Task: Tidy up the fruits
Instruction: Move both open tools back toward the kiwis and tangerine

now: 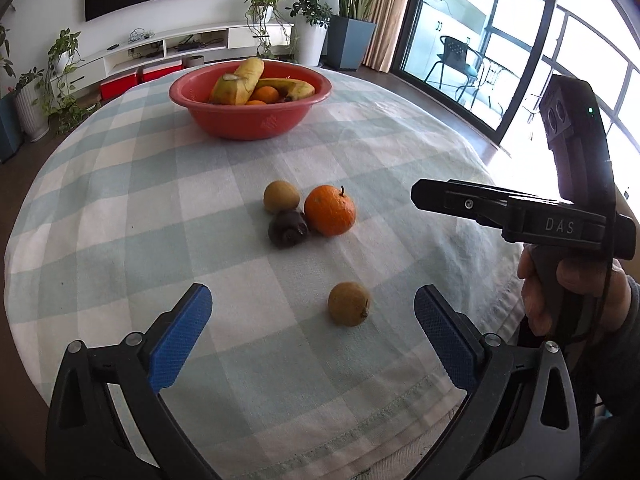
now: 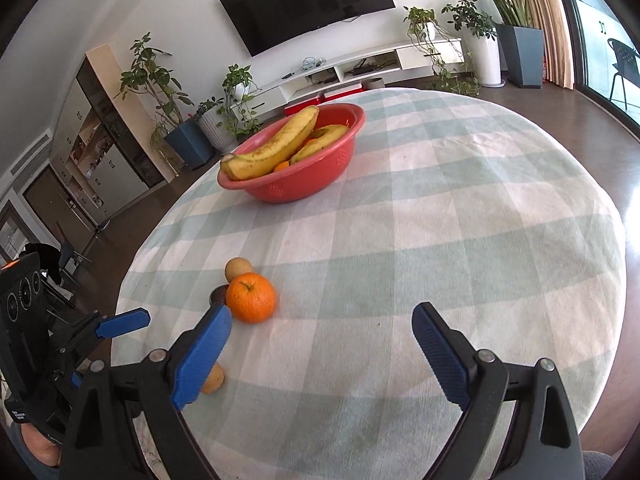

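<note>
A red bowl (image 1: 248, 120) at the far side of the table holds bananas (image 1: 240, 80) and small oranges. On the checked cloth lie an orange (image 1: 330, 211), a brown round fruit (image 1: 281, 197), a dark purple fruit (image 1: 286, 229) and a nearer brown fruit (image 1: 349, 304). My left gripper (image 1: 312, 336) is open above the near cloth, the near brown fruit just ahead between its fingers. My right gripper (image 2: 320, 352) is open and empty. The orange (image 2: 251, 297) lies ahead of its left finger, which partly hides the near brown fruit (image 2: 214, 380). The bowl (image 2: 296, 184) stands far left.
The round table (image 2: 480, 220) carries a blue-white checked cloth, with its edge close at the near side. The right gripper body (image 1: 520, 216) hangs at the right of the left wrist view. A TV stand, potted plants and a glass door stand beyond.
</note>
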